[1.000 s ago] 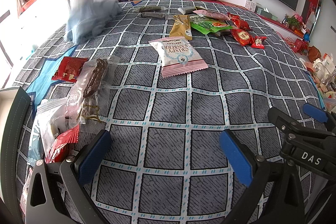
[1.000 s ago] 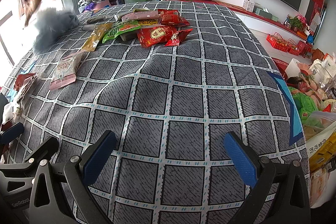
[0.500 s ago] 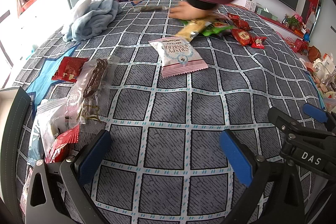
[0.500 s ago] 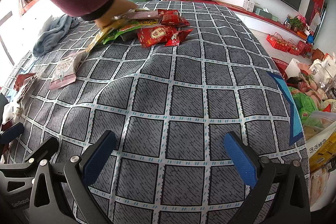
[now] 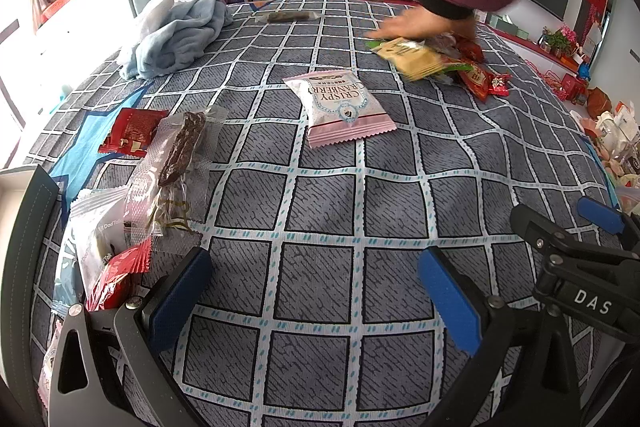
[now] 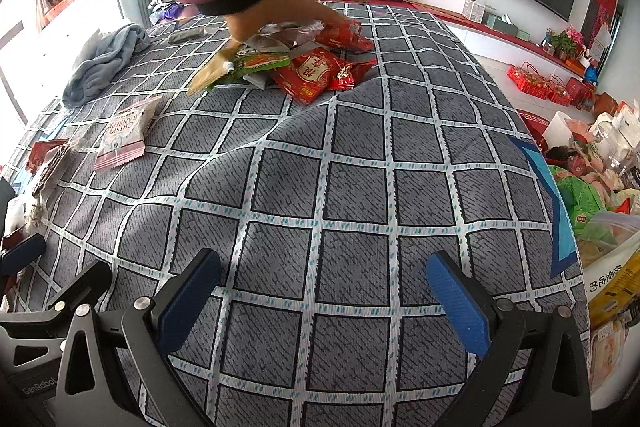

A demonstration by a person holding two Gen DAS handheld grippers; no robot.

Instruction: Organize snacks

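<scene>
A bare hand has swept the far snacks into a heap since a second ago; our left gripper and right gripper rest fingers wide, empty, on the counter, sorting unstarted.

A grey checked tablecloth carries everything. Ahead of the left gripper lies a pink cranberry packet, a clear-wrapped dark bar to its left (partly over other wrappers). Far ahead, red packets cluster; a blue towel sits far left.
</scene>
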